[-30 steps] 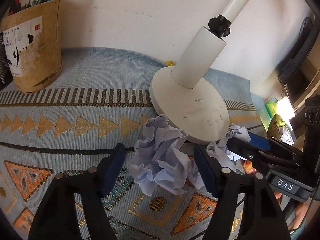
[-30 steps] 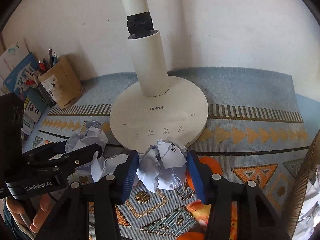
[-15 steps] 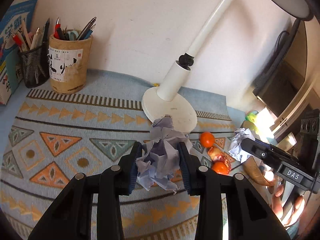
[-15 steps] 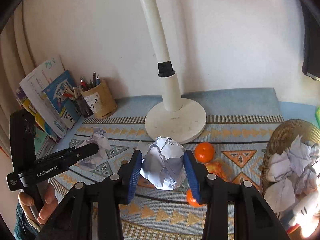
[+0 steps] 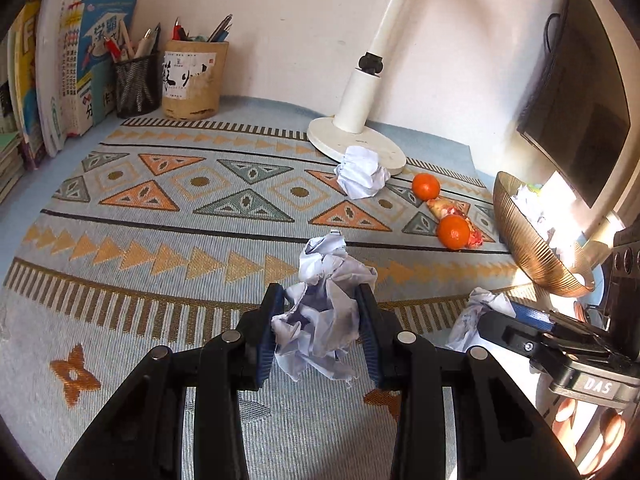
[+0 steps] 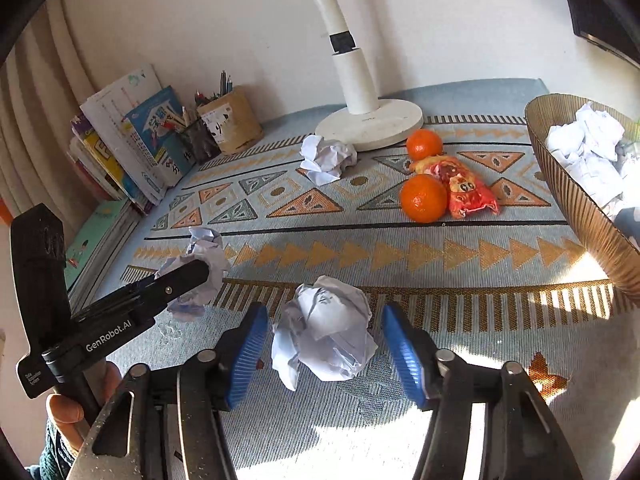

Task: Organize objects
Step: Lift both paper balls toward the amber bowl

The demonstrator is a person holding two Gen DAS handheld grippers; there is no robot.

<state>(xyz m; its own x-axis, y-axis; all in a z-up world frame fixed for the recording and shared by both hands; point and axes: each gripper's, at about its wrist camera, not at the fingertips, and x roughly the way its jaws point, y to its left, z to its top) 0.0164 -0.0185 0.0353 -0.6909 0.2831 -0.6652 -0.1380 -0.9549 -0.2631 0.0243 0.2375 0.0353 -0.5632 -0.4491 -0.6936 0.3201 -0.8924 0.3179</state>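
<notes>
Paper wad [image 5: 326,322] clamped tight in L gripper [image 5: 320,334] above mat, prob bound for bowl [image 6: 568,184] w/ other scraps | R gripper [image 6: 324,354] jaws opening, pads clear of 2nd wad [image 6: 326,330] between them, over mat [image 6: 360,256]

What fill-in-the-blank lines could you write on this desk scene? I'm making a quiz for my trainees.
1. The left gripper is shut on a ball of crumpled ____.
2. The number of oranges on the mat is ____.
3. The right gripper jaws are opening, and the pads ____ touch the paper ball between them.
4. The ribbed bowl holds crumpled ____.

Missing words: paper; two; do not; paper
</notes>
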